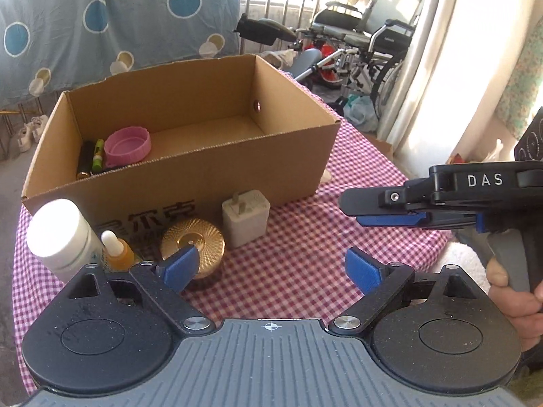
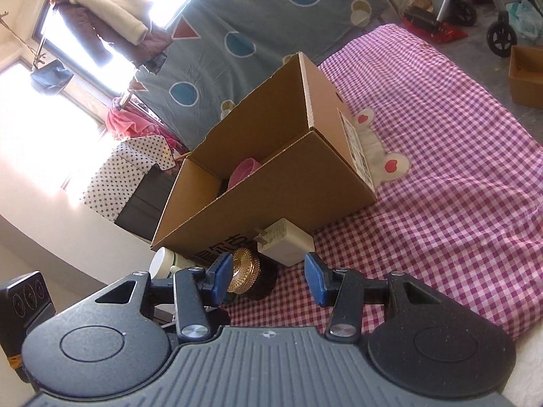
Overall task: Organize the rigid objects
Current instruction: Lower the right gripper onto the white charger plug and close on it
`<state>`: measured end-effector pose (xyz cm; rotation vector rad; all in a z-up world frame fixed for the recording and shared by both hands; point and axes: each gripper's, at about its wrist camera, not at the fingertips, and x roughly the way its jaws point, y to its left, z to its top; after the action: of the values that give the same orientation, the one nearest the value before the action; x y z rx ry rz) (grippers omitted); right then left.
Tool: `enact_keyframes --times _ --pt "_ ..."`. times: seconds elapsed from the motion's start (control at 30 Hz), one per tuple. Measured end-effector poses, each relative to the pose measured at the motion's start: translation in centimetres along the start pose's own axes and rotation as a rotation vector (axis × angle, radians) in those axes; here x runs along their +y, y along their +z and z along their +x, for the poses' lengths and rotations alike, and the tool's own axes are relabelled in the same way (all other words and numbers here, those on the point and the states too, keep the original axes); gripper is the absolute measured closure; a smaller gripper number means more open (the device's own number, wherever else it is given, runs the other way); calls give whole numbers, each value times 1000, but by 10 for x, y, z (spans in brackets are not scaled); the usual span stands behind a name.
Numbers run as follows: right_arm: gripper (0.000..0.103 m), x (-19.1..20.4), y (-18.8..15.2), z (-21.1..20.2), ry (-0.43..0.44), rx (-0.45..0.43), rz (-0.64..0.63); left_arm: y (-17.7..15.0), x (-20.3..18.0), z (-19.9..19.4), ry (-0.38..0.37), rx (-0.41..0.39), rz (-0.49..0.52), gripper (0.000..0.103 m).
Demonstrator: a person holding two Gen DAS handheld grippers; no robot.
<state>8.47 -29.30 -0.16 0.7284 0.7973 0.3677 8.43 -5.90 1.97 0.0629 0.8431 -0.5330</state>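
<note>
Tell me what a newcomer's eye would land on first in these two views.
The open cardboard box dominates the pink checked tablecloth, with a pink lid lying in its left end. In front of the box sit a gold ribbed lid, a white charger plug and a white bottle. Both the left gripper and the right gripper are open and empty.

You've got sun blasting through the tall windows (image 2: 51, 78), a blue-grey quilt with circles and triangles (image 1: 101, 17) hanging behind, and a folded wheelchair (image 1: 373, 37) on the grey floor (image 2: 488, 61).
</note>
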Motion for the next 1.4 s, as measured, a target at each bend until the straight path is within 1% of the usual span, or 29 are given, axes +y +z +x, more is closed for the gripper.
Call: enact_keyframes --times 0.1,0.3,0.7,0.97,1.13,1.27,1.4 --pt "54 -3 1 5 -3 10 5 -5 -3 5 -14 11 -14 10" --pt "54 -9 3 13 -7 28 7 -10 -12 13 19 10 35 10" --pt "54 -18 11 31 -22 49 14 -8 -13 28 20 25 37 9" --pt "54 -22 21 46 -4 26 6 2 -15 36 38 -12 85 9" --pt "54 -20 32 62 2 31 -5 9 -13 49 33 10 96 9" --pt "58 -21 36 79 4 50 -12 13 -14 60 14 43 117 9" --pt "61 -21 39 94 13 72 -14 15 -13 68 10 61 115 9"
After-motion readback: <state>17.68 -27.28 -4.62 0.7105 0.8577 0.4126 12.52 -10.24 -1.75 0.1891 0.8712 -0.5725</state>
